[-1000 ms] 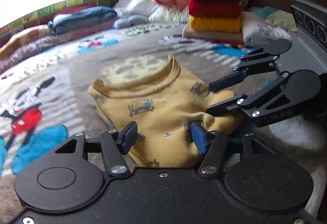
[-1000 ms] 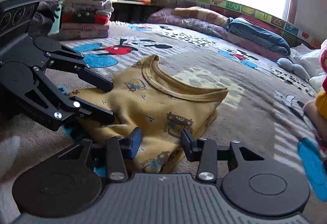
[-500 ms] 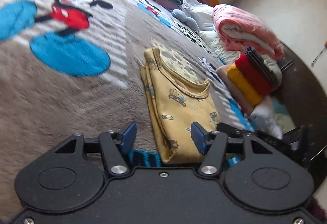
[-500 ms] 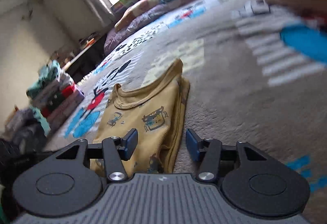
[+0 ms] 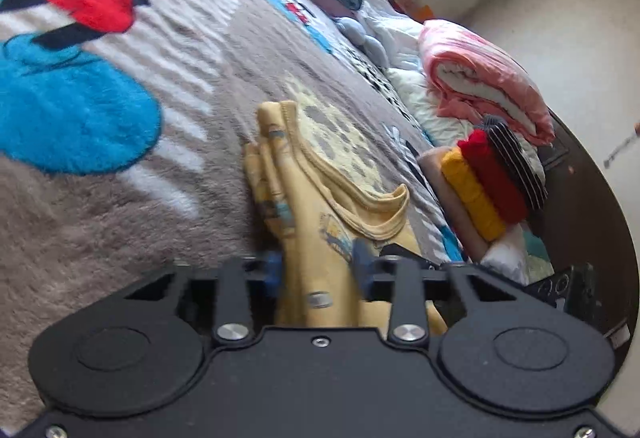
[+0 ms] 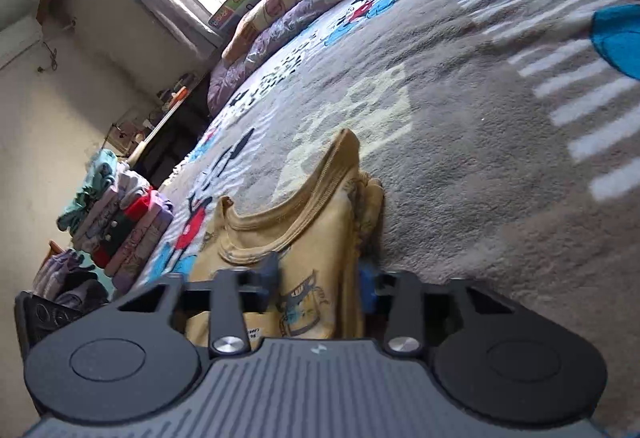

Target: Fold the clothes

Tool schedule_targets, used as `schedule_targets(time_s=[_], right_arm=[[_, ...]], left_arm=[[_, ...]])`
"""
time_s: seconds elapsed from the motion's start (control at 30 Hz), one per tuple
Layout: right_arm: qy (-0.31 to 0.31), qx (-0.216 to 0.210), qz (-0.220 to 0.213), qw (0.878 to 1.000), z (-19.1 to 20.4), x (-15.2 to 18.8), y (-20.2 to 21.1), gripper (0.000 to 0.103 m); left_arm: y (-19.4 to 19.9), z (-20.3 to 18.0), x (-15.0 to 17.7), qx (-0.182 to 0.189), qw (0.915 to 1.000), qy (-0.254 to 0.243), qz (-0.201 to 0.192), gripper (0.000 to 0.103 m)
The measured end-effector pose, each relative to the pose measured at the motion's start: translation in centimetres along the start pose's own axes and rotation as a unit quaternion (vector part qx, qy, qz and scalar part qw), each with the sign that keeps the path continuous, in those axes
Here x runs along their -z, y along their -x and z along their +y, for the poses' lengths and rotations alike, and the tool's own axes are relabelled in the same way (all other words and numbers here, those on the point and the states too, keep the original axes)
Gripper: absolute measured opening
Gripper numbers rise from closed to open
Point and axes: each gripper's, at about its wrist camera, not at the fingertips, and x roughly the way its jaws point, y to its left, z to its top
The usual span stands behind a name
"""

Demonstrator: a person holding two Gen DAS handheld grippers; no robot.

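One bed blanket (image 5: pixel 120 198) with cartoon mouse figures fills both views, and it is the largest thing here. On it lies one yellow shirt (image 5: pixel 320 238), folded, with its ribbed collar pointing away from both tools. Two stacks of folded clothes are visible: one stack (image 5: pixel 488 182) with yellow, red and striped pieces stands ahead and to the right of the left hand-held gripper (image 5: pixel 318 270), and another stack (image 6: pixel 120 226) stands ahead and to the left of the right hand-held gripper (image 6: pixel 320 286), near the edge of the bed. One pink rolled quilt (image 5: pixel 480 78) rests behind the first stack.

Wide free blanket lies to the left of the left hand-held gripper and to the right of the right one, so both outer sides of the shirt have open room. The shirt's long folded edges run forward from each tool.

Two hand-held grippers work here. The jaws of the left one are closing, with the near left edge of the shirt bunched between the blue pads (image 5: pixel 273 272) and touching them. The jaws of the right one are closing too, with the near right edge of the shirt between its pads (image 6: pixel 368 288); the cloth fills the gap.
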Motion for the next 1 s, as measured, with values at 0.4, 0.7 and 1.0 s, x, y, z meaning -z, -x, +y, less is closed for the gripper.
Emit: schedule_targets(time_s=[0.4,0.7,1.0], right_arm=[[-0.082,-0.036,0.002,0.996,0.8,0.9,2.4,0.048],[-0.058,-0.055,-0.015,0.997,-0.2,4.5,5.0,0.056],[-0.054,-0.033,-0.005,0.998,-0.4,3.1,2.1,0.02]], left_arm=[[7.6,3.2,0.7,0.009,0.9948,0.098,-0.028,0.051],[8.2,2.0,2.2,0.013,0.998,0.059,-0.017,0.061],[3.2,-0.1,2.4,0.017,0.9991,0.035,-0.017,0.015]])
